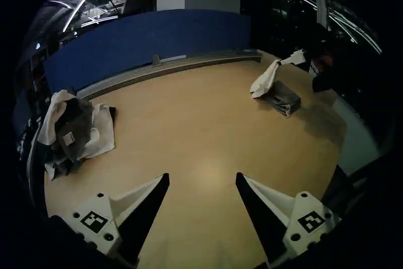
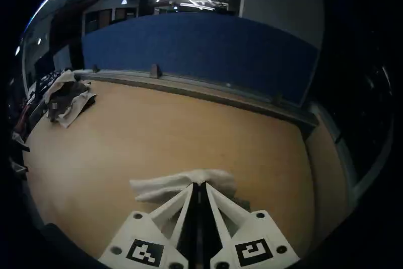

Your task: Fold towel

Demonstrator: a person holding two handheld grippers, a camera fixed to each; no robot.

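Pinching a soft white towel (image 2: pixel 171 184), the right gripper (image 2: pixel 200 184) is pressing its two white fingers close together on the cloth. The towel is bunching up at the tips, just above the light brown wooden table (image 2: pixel 151 133). The left gripper (image 1: pixel 201 174) is hanging over the middle of the table with its fingers spread wide apart, and it is holding nothing. In the left gripper view the white towel is dangling down, and its low end is lying just beside a folded dark grey towel (image 1: pixel 284 98) on the far right of the table. A messy pile of white and dark grey cloths (image 1: pixel 75 128) is sitting at the far left edge. A small pale tag (image 1: pixel 69 138) is showing on the dark cloth there, but any writing on it is too small to read. Black and white square marks (image 1: pixel 94 220) are showing on the grippers. A long blue wall (image 1: pixel 151 42) is standing behind the table.
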